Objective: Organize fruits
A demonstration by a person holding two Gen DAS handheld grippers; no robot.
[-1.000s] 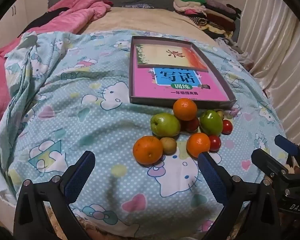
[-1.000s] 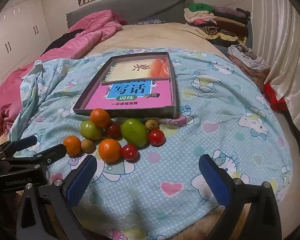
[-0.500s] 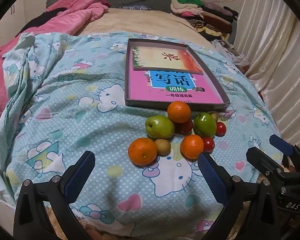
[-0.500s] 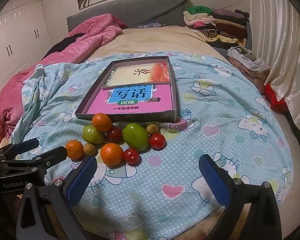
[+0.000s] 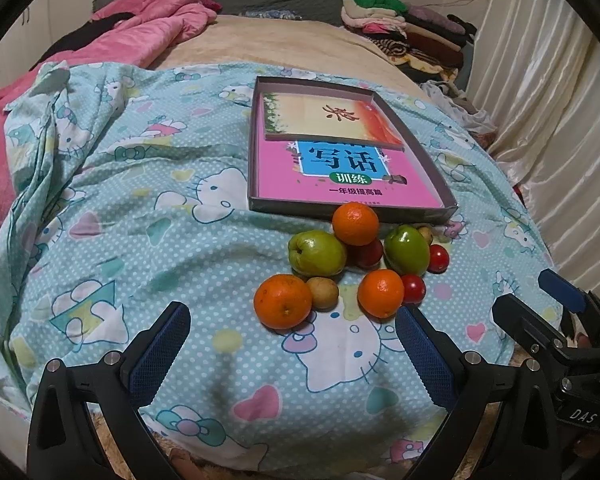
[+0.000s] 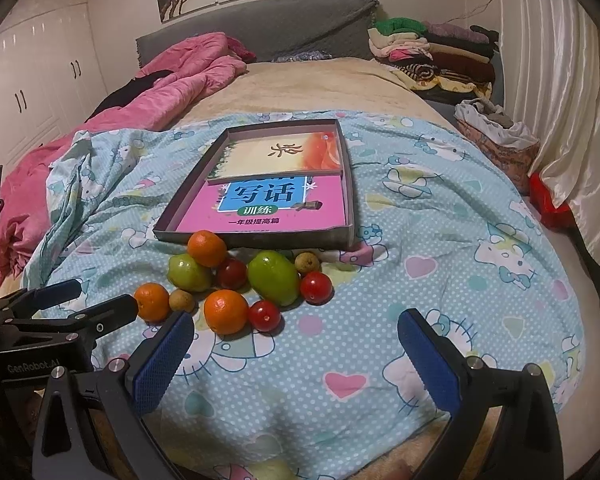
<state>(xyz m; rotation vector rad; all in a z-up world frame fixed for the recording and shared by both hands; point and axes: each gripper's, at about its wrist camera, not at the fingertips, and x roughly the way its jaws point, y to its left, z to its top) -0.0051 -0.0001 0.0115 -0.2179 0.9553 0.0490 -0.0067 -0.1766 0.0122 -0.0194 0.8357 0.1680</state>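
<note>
A cluster of fruit lies on the blue patterned bedspread just in front of a shallow box point(image 5: 452, 210) point(image 6: 350, 236) lined with two books. It holds three oranges point(image 5: 283, 301) point(image 6: 225, 311), two green fruits point(image 5: 317, 252) point(image 6: 273, 278), several small red fruits point(image 5: 413, 289) point(image 6: 316, 287) and small brown fruits point(image 5: 322, 292) point(image 6: 307, 262). My left gripper point(image 5: 290, 350) is open, just short of the nearest orange. My right gripper point(image 6: 296, 356) is open too, empty, to the right of the cluster. Each gripper shows at the edge of the other's view.
A pink quilt point(image 6: 172, 80) is bunched at the far left of the bed. Folded clothes point(image 6: 432, 52) are stacked at the far right by the grey headboard. White curtains point(image 5: 552, 92) hang along the right side. A bag point(image 6: 500, 140) sits beside the bed.
Both views have drawn back and lifted slightly, so the fruit sits a little farther from the fingers. The fruit has not moved and both grippers stay open.
</note>
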